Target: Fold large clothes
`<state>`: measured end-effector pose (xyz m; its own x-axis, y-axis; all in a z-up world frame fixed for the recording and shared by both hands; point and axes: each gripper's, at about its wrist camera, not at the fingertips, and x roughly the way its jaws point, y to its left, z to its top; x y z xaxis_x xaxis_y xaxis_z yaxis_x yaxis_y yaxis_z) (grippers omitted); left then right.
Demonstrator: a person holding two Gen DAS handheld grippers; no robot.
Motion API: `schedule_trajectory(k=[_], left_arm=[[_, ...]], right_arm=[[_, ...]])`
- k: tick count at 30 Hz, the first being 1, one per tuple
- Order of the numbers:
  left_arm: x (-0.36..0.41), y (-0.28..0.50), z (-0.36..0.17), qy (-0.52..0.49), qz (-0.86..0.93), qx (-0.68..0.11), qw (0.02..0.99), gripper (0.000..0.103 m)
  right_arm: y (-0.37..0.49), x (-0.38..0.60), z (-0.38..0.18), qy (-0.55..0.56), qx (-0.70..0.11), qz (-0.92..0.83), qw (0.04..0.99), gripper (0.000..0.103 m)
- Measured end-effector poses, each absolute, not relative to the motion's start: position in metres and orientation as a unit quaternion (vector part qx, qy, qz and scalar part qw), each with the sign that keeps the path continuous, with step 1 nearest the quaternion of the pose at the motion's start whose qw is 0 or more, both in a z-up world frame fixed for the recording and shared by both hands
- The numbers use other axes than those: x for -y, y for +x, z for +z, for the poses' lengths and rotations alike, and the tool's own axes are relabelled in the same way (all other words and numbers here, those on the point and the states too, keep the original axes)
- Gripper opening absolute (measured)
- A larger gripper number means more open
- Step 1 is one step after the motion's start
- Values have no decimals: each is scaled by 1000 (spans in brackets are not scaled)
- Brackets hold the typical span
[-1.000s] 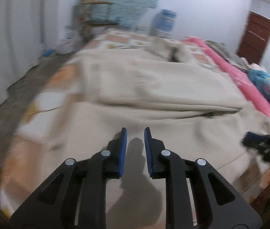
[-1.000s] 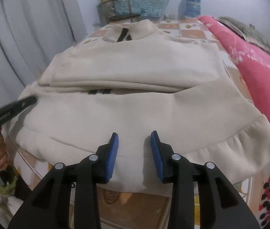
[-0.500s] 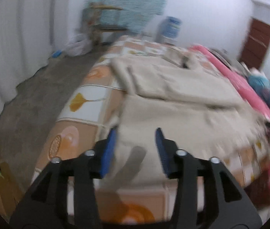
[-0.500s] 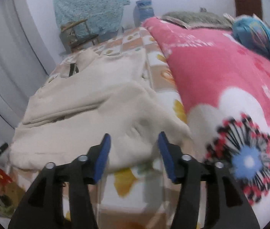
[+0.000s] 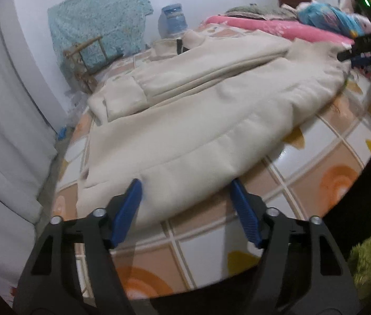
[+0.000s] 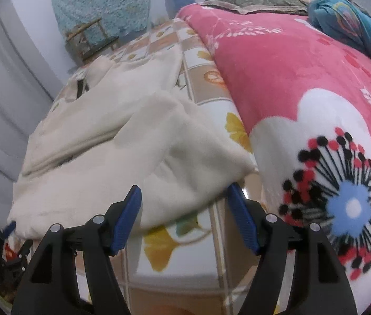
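Observation:
A large cream garment point(image 5: 190, 120) lies partly folded on the patterned bed sheet point(image 5: 337, 157), its sleeves laid across the body. My left gripper point(image 5: 186, 202) hovers at the near left corner of the hem, jaws opening, with the hem edge between the blue pads but not pressed. In the right wrist view the same cream garment point(image 6: 122, 141) shows its near right corner. My right gripper point(image 6: 185, 204) stands over that corner, jaws opening, the cloth between the pads and unpinched. The right gripper point(image 5: 364, 48) also shows at the far right of the left wrist view.
A pink flowered blanket point(image 6: 303, 84) fills the bed's right side, with a blue bundle point(image 6: 353, 23) and a grey pillow point(image 6: 251, 1) beyond. A wooden chair point(image 5: 88, 57), a teal cloth point(image 5: 98, 23) and a water jug point(image 5: 173, 21) stand at the far wall. White curtains point(image 5: 4, 120) hang left.
Both grippers have moved apart, from the middle of the hem to its two near corners, and have rolled. Both pairs of jaws have spread much wider.

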<state>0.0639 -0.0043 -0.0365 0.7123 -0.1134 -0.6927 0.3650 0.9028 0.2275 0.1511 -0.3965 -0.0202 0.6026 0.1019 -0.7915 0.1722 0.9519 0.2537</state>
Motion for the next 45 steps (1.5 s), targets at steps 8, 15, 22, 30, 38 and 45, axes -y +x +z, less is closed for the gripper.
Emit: schedule_trajectory(k=[8,15,22,30,38,45], left_arm=[[-11,75,-31,142,-151,-343,916,22],[-27,68,-10,148,-172,-347,910,15],[-46,59,-28,111,-173,-406,891,29],[-71,75,12,-62,-177,-398,898,62],[15,129,-13,-42,-145,-452,879,74],[57,132,-30,38,-68,-459,885,86]], right_arm=[[151,403,-12,178,-420,-28,890,8],[108,394,24,167,-409,-1,897,7],[97,409,-17,176,-474,-9,863,22],[88,375,45,54,-373,-33,926,68],[138,280,-4,-50,-422,77,902,77],[153,280,-38,-35,-450,64,890,93]])
